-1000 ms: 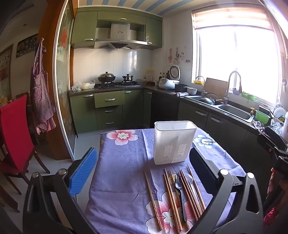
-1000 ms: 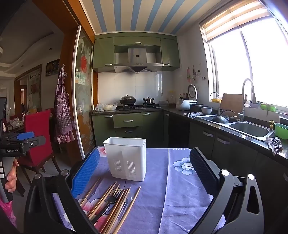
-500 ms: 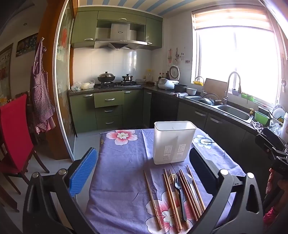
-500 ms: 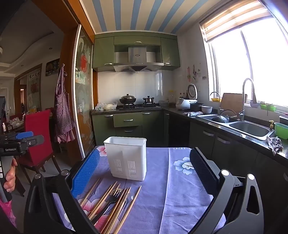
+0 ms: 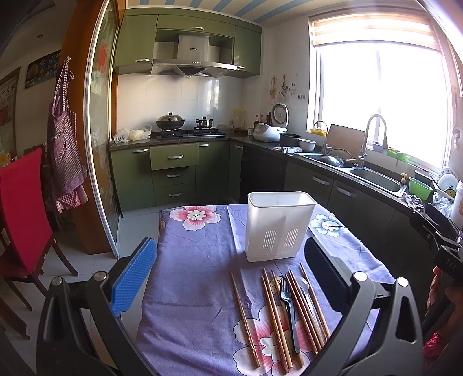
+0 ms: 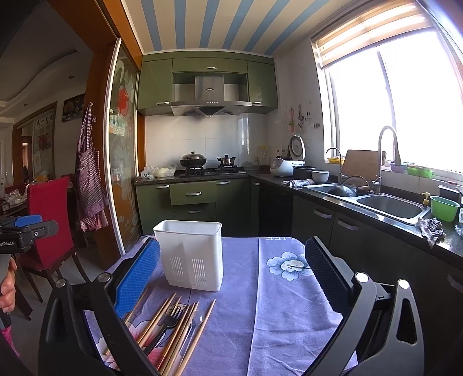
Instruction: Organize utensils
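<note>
Ahead of both grippers the cloth (image 5: 196,277) is purple, printed with pink-and-white flowers and, to the right, pale blue ones; on it the holder (image 5: 279,225) is white with slotted panels low on its front; nearer the left gripper (image 5: 228,274), whose left pad is blue and right pad black, the chopsticks (image 5: 275,309) are brown wood and the fork (image 5: 288,312) black; a spoon (image 5: 306,289) among them looks clear or silvery, hard to tell; far ahead the cabinets (image 6: 208,84) are olive green, the ceiling (image 6: 220,23) striped blue and cream; to the left, a red chair (image 6: 50,219) and a purple-checked apron (image 6: 88,179).
</note>
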Action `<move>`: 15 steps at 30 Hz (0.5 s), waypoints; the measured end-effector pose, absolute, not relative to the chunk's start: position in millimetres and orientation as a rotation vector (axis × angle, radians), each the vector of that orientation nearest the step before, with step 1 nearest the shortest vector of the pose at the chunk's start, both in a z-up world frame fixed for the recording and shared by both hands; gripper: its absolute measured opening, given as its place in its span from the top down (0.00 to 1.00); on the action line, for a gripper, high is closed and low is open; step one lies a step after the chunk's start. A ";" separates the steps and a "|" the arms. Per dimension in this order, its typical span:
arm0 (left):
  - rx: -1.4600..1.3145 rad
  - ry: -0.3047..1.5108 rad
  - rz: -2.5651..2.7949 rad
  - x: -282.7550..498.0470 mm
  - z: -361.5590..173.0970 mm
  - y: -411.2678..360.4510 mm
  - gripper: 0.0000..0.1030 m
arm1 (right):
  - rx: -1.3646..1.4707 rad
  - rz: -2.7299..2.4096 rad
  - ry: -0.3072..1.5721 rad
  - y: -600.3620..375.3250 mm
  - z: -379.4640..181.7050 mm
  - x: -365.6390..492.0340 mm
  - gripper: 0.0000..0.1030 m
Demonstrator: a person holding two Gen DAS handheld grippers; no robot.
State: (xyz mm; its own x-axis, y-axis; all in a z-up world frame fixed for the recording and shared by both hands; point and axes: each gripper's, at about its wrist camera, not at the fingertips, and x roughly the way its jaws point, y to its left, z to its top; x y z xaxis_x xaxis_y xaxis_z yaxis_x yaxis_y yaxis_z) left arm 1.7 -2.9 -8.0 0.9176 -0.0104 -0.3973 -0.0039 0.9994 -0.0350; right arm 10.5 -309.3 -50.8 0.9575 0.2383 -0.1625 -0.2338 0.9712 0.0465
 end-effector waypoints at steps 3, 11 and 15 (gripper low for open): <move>-0.040 0.413 -0.004 2.3 -9.3 -0.2 0.06 | 0.026 0.213 0.170 -310.8 -49.1 10.6 0.04; -0.042 0.421 -0.009 3.5 -10.3 3.0 0.06 | 0.035 0.205 0.180 -314.6 -50.2 14.8 0.04; -0.042 0.425 -0.010 4.7 -11.8 1.7 0.06 | 0.032 0.202 0.182 -313.9 -50.3 15.0 0.04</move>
